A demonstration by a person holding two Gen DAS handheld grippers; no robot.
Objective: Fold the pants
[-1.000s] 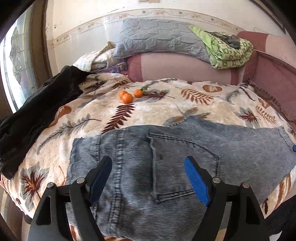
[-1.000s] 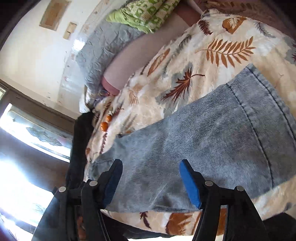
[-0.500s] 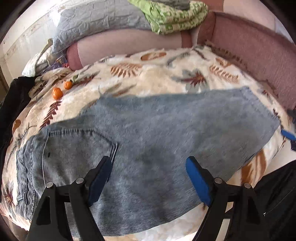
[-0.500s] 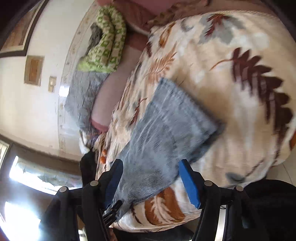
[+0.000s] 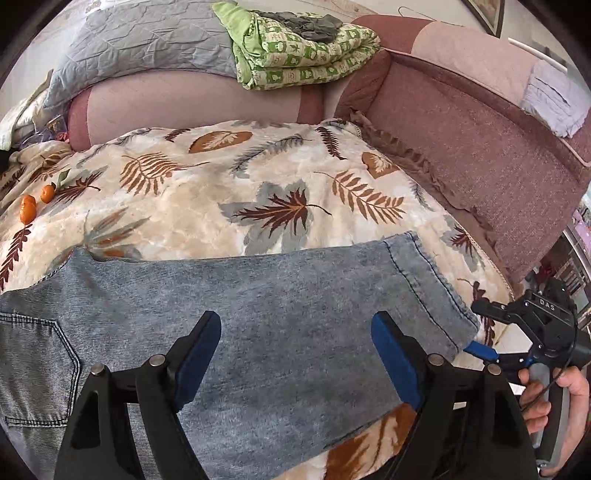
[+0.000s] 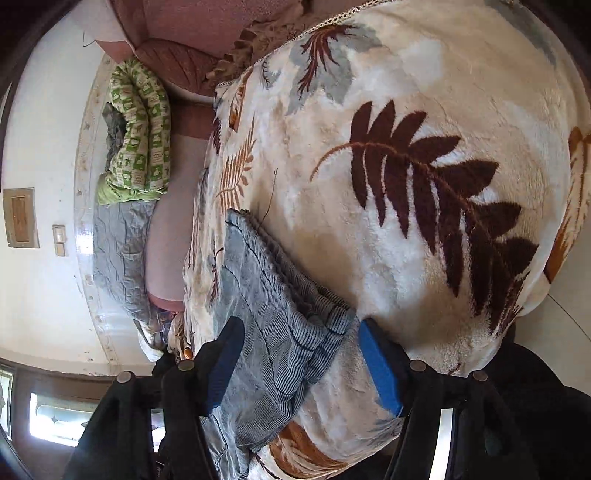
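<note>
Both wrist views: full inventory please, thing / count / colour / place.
jeans: 1, washed blue, flat along the near edge of the blanket, hem to the right
blanket: 1, cream with brown and grey leaves, covering the seat
oranges: 3, orange, far left on the blanket
quilt: 1, grey, on the backrest, left
folded quilt: 1, green and white, on the backrest beside the grey one
grey cloth: 1, on the folded quilt
sofa: 1, pink and maroon, behind and right
wall switch: 1, beige, right wrist view
left gripper: 1, black, blue fingers, open above the jeans
right gripper: 1, black, open at the hem
right hand: 1, on the handle
</note>
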